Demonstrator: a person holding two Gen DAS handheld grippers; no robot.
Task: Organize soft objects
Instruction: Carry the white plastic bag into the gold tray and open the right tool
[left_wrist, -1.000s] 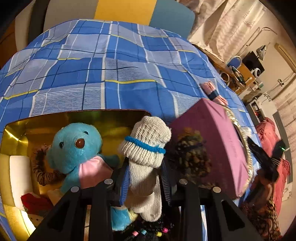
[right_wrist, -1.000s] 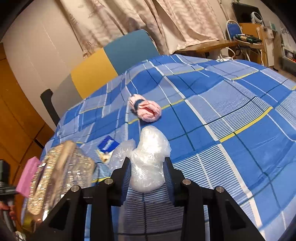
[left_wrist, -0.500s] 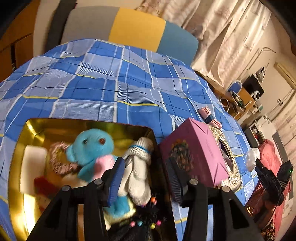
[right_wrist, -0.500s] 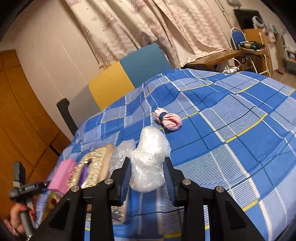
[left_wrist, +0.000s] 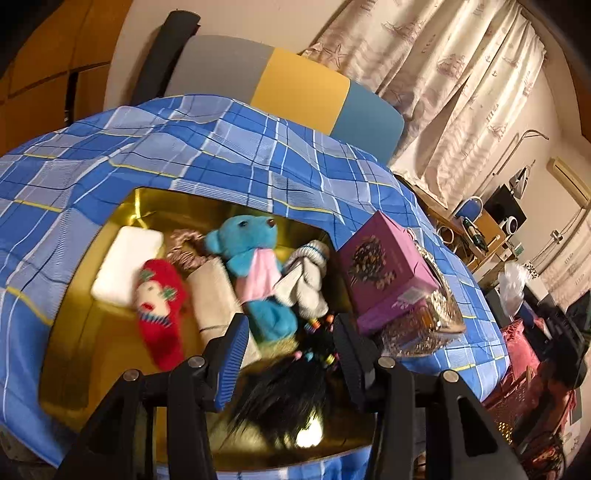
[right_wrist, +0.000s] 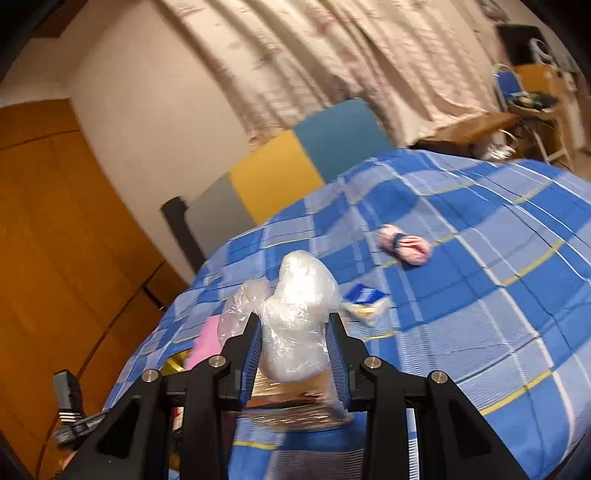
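Note:
A gold tray (left_wrist: 122, 210) on the blue plaid cloth holds a blue teddy bear (left_wrist: 251, 254), a cream knitted sock (left_wrist: 308, 275), a red plush toy (left_wrist: 159, 306), a white pad (left_wrist: 127, 264), a beige cloth (left_wrist: 214, 295) and a black hair piece (left_wrist: 291, 387). My left gripper (left_wrist: 290, 345) is open and empty, above the tray's near side. My right gripper (right_wrist: 295, 343) is shut on a crumpled clear plastic bag (right_wrist: 295, 314), held above the table; the bag also shows far right in the left wrist view (left_wrist: 511, 284). A pink sock roll (right_wrist: 406, 247) lies on the cloth.
A purple box (left_wrist: 384, 273) with a glittery gold lid (left_wrist: 436, 310) stands right of the tray; it lies under my right gripper (right_wrist: 291, 402). A small blue-and-yellow packet (right_wrist: 364, 301) lies near the sock roll. A chair back (left_wrist: 288, 88) stands behind the table.
My left gripper let go of the knitted sock, opened and pulled back and up from the tray. My right gripper carried the plastic bag up and left, over the purple box.

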